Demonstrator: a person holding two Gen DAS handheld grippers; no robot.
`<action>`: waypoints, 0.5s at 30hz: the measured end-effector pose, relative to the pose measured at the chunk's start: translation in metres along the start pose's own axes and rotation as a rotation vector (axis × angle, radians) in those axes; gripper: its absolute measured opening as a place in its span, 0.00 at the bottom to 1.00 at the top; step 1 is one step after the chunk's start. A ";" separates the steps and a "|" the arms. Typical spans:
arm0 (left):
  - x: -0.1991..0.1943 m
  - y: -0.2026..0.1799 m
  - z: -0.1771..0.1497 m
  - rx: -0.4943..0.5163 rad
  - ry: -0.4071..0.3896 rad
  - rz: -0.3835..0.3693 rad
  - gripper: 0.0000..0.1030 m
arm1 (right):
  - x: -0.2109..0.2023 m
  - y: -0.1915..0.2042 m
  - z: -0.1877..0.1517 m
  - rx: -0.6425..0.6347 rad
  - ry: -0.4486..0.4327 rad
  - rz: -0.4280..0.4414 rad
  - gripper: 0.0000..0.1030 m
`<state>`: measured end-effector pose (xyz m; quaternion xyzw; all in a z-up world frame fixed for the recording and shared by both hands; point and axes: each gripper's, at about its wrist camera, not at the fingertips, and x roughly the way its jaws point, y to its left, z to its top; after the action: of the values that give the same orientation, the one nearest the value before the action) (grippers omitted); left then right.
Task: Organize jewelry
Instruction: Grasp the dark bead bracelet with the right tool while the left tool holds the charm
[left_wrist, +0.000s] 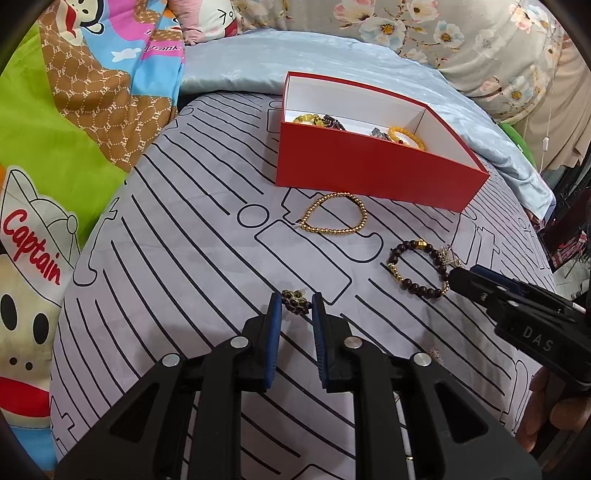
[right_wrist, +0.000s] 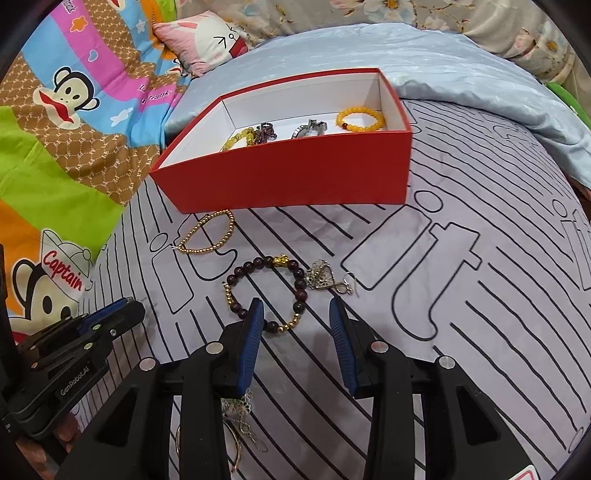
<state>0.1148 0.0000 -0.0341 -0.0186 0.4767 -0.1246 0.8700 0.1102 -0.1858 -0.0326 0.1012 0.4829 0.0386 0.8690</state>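
My left gripper (left_wrist: 296, 305) is shut on a small dark-stone, gold-set ornament (left_wrist: 295, 302), low over the striped sheet. The red box (left_wrist: 369, 173) beyond it holds a yellow bead bracelet (right_wrist: 380, 119), a watch (right_wrist: 310, 129) and other beads. In front of the box lie a gold bead bracelet (left_wrist: 332, 195) and a dark bead bracelet (left_wrist: 402, 248) with gold charms. My right gripper (right_wrist: 296, 308) stands open over the dark bracelet's (right_wrist: 258, 263) near side, with some of its beads between the pads. In the left wrist view the right gripper (left_wrist: 456, 277) reaches in from the right.
A silver heart pendant (right_wrist: 321, 277) and a hook earring (right_wrist: 347, 286) lie beside the dark bracelet. More thin jewellery (right_wrist: 240, 410) lies half hidden under the right gripper. A cartoon quilt (left_wrist: 55, 129) borders the sheet on the left, a blue blanket (left_wrist: 229, 62) behind.
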 end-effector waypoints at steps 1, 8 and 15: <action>0.000 0.000 0.000 -0.001 0.000 0.001 0.16 | 0.002 0.001 0.001 -0.002 0.002 0.001 0.34; 0.001 0.002 0.000 -0.005 0.003 0.003 0.16 | 0.014 0.005 0.002 -0.007 0.020 -0.004 0.26; 0.002 0.004 -0.001 -0.008 0.005 0.002 0.16 | 0.020 0.005 0.002 -0.025 0.014 -0.028 0.17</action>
<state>0.1163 0.0034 -0.0370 -0.0216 0.4797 -0.1219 0.8687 0.1224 -0.1779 -0.0469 0.0832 0.4898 0.0334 0.8672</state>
